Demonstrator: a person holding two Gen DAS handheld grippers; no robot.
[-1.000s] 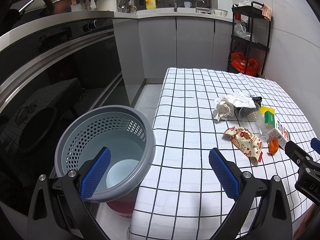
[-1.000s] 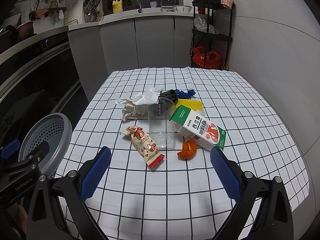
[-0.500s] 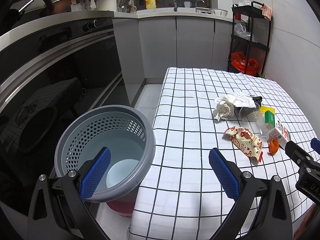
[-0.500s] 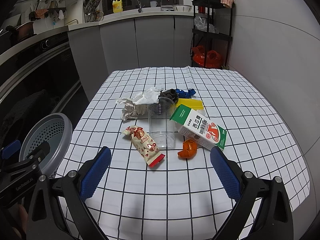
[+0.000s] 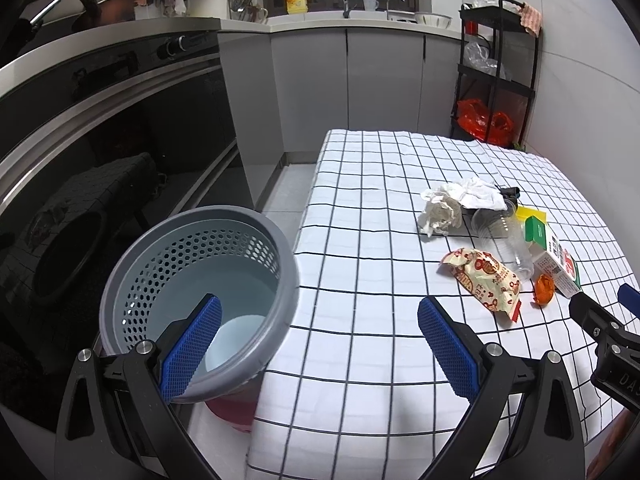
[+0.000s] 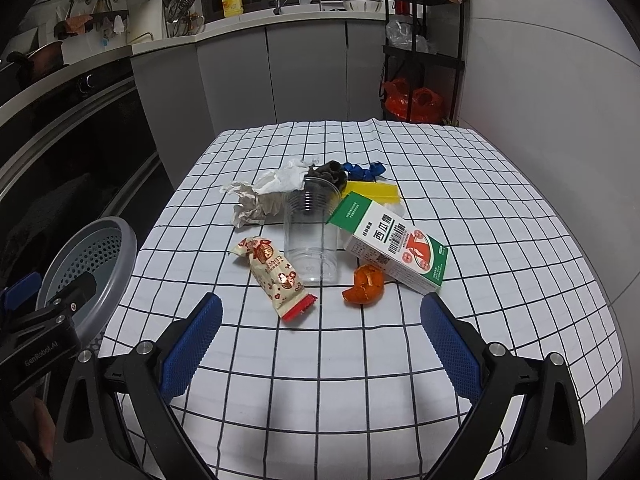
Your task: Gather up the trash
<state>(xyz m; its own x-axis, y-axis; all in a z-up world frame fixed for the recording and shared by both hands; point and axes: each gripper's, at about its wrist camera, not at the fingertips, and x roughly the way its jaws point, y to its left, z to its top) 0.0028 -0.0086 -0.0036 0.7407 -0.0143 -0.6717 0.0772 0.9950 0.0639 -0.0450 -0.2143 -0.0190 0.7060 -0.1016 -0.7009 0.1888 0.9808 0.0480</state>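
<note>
the right gripper (image 6: pixel 320 336) hangs over the near edge of the checked tablecloth (image 6: pixel 500 208), its blue pads spread wide and holding nothing. just beyond it lies a snack wrapper (image 6: pixel 276 274), long axis running from far-left to near-right, red crimped end toward the gripper. beside that a clear plastic cup (image 6: pixel 310 234) lies on its side, mouth pointing away, base toward the gripper. an orange peel (image 6: pixel 364 284) sits touching a green and white carton (image 6: pixel 394 242), which lies flat, angled far-left to near-right. behind are crumpled tissue (image 6: pixel 268 194), a yellow packet (image 6: pixel 372 192) and blue scraps (image 6: pixel 364 168).

the left gripper (image 5: pixel 318 342) is likewise wide apart and empty, one pad over the grey perforated waste basket (image 5: pixel 280 248), which stands against the table's left edge, the other over the cloth.
</note>
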